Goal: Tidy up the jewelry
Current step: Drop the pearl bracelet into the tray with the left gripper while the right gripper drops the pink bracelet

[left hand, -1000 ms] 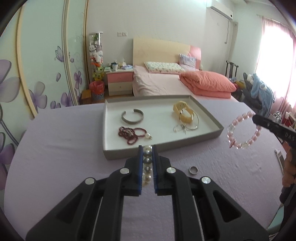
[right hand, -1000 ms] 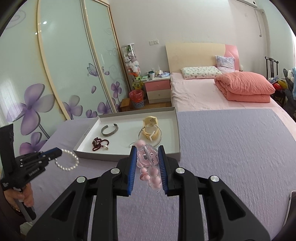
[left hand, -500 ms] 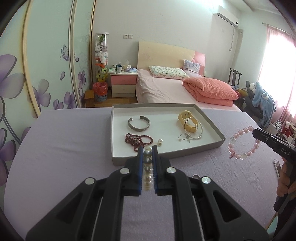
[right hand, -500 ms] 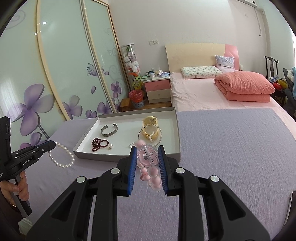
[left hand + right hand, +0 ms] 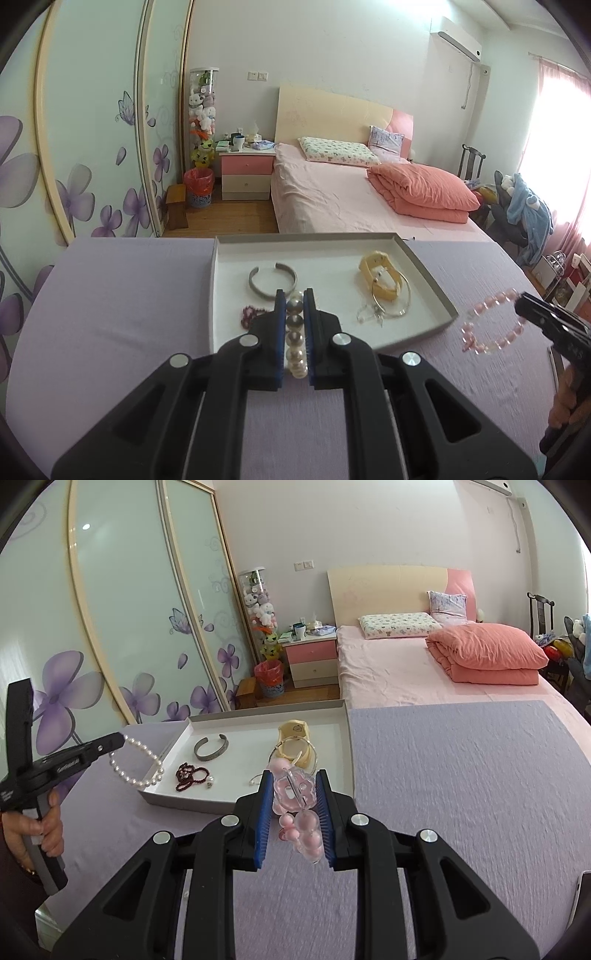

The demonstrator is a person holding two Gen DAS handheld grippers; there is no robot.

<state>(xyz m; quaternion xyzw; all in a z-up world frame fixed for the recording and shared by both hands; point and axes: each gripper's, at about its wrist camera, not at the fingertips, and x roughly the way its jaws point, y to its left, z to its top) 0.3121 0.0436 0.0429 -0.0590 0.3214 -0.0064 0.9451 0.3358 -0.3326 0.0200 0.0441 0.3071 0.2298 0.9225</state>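
Observation:
My left gripper [image 5: 294,295] is shut on a white pearl bracelet [image 5: 295,332], held in the air over the near edge of the white tray [image 5: 439,295]. From the right wrist view that bracelet [image 5: 138,764] hangs as a loop over the tray's left corner. My right gripper [image 5: 295,779] is shut on a pink bead bracelet [image 5: 295,805], which dangles as a ring [image 5: 491,328] right of the tray. The tray [image 5: 347,746] holds a silver cuff [image 5: 272,282], dark red beads [image 5: 190,775], a yellow bangle [image 5: 382,277] and thin silver hoops [image 5: 391,306].
The tray lies on a lilac cloth [image 5: 461,775] covering the table. A person's hand [image 5: 37,823] grips the left tool's handle. A bed with a folded pink duvet [image 5: 487,653] and a wardrobe with purple flowers [image 5: 66,694] stand behind.
My left gripper has carried the pearl bracelet up and forward, from above the cloth near the tray to over the tray's near edge. The right gripper has stayed where it was.

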